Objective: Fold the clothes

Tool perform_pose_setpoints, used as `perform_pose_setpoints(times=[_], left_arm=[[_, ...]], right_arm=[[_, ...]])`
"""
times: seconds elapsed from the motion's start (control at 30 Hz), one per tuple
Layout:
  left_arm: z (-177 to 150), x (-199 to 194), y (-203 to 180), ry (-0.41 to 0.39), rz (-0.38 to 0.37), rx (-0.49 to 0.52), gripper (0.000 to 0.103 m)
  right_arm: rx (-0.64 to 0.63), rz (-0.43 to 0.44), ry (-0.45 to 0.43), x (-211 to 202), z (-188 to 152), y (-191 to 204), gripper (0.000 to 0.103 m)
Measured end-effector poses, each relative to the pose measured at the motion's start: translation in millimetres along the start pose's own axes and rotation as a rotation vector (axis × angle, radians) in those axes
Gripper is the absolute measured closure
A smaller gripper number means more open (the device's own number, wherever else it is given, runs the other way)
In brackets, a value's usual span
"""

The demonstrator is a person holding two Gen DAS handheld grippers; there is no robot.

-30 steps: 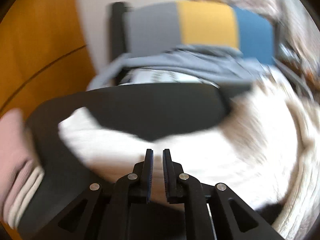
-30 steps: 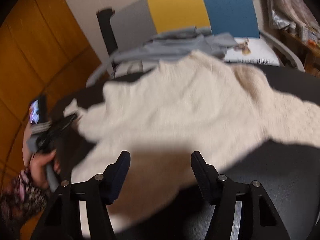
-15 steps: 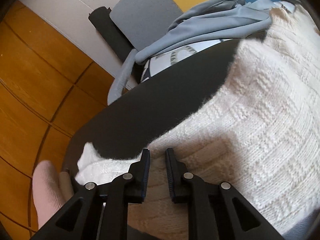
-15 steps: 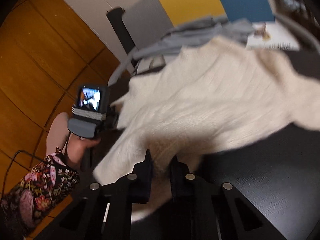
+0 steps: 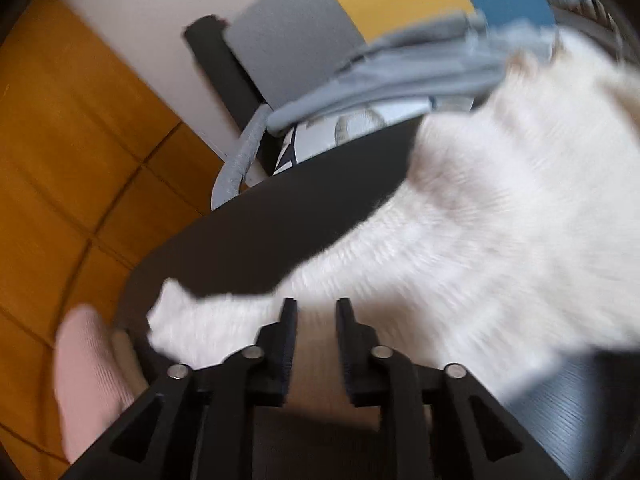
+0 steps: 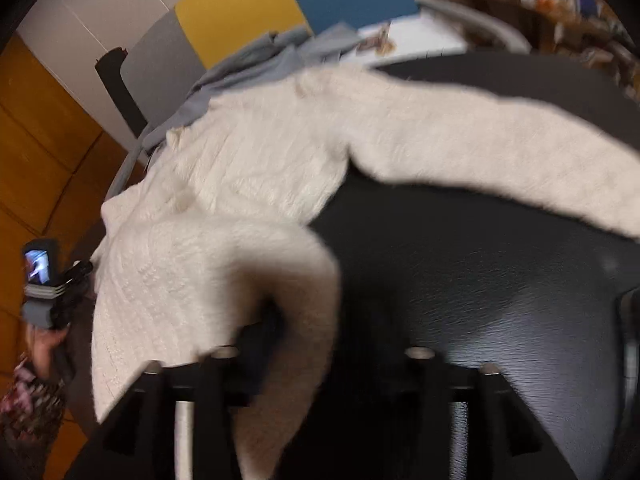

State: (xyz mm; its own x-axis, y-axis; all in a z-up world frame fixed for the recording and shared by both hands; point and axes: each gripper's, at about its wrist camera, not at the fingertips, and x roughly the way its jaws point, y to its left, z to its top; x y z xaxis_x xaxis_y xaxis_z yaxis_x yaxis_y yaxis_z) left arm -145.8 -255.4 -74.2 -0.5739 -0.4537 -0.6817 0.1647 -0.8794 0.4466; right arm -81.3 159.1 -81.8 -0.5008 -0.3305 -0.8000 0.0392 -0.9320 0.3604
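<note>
Because the cream knit sweater (image 6: 248, 184) spread on the black table (image 6: 500, 288) looks thick, soft and floppy, I would grasp hems or cuffs. My left gripper (image 5: 314, 312) is slightly parted over its edge; my right gripper (image 6: 320, 344) carries sweater fabric draped across it, though whether it is clenched I cannot tell.

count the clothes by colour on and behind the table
white sweater: 1
grey garment: 1
total: 2
The sweater lies on the black table; the grey garment is heaped behind it.
</note>
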Motion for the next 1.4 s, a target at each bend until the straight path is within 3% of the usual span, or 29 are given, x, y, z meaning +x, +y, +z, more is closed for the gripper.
perform_pose_setpoints(times=[0.07, 0.23, 0.3, 0.37, 0.43, 0.53, 0.63, 0.67, 0.77, 0.8, 0.83, 0.93, 1.07, 1.13, 1.3, 1.4], left_arm=[[-20, -29, 4, 0.002, -0.189, -0.075, 0.082], [-75, -72, -3, 0.077, -0.691, -0.199, 0.082], [-99, -87, -9, 0.086, -0.808, -0.241, 0.082], [-118, -93, -18, 0.112, -0.858, -0.273, 0.082], [-129, -97, -26, 0.131, -0.881, -0.3, 0.081], [-132, -107, -30, 0.096, -0.881, -0.324, 0.077], [-133, -112, -32, 0.094, -0.875, -0.337, 0.075], [-135, -113, -32, 0.091, -0.884, -0.348, 0.07], [-133, -116, -42, 0.076, -0.836, -0.319, 0.074], [-129, -116, -44, 0.083, -0.807, -0.296, 0.088], [-126, -116, -42, 0.093, -0.824, -0.304, 0.093], [-115, -120, -20, 0.085, -0.861, -0.37, 0.094], [-100, -128, 36, 0.036, -0.876, -0.501, 0.094], [-102, -131, 55, 0.042, -0.884, -0.525, 0.094], [-127, -135, 51, 0.103, -0.88, -0.47, 0.094], [-158, -126, 33, 0.199, -0.816, -0.393, 0.092]], right_arm=[[-0.025, -0.006, -0.041, -16, -3, 1, 0.049], [-0.005, 0.052, -0.02, -37, -22, -1, 0.049], [-0.005, 0.082, 0.008, -35, -32, 1, 0.049], [-0.034, 0.09, 0.032, -31, -41, 10, 0.049], [-0.069, 0.082, 0.049, -27, -52, 20, 0.049], [-0.088, 0.09, 0.083, -8, -59, 36, 0.051], [-0.106, 0.059, 0.059, -2, -66, 44, 0.073], [-0.109, 0.062, 0.062, -1, -66, 45, 0.086], [-0.109, 0.075, 0.075, 1, -66, 46, 0.088], [-0.104, 0.086, 0.083, 0, -63, 45, 0.089], [-0.101, 0.09, 0.073, -5, -60, 44, 0.089], [-0.11, 0.092, 0.022, -32, -45, 41, 0.089], [-0.108, 0.093, -0.055, -80, -20, 28, 0.089], [-0.111, 0.106, -0.072, -100, -14, 20, 0.096], [-0.128, 0.074, -0.01, -106, -23, 2, 0.103], [-0.144, 0.027, 0.054, -85, -34, -5, 0.103]])
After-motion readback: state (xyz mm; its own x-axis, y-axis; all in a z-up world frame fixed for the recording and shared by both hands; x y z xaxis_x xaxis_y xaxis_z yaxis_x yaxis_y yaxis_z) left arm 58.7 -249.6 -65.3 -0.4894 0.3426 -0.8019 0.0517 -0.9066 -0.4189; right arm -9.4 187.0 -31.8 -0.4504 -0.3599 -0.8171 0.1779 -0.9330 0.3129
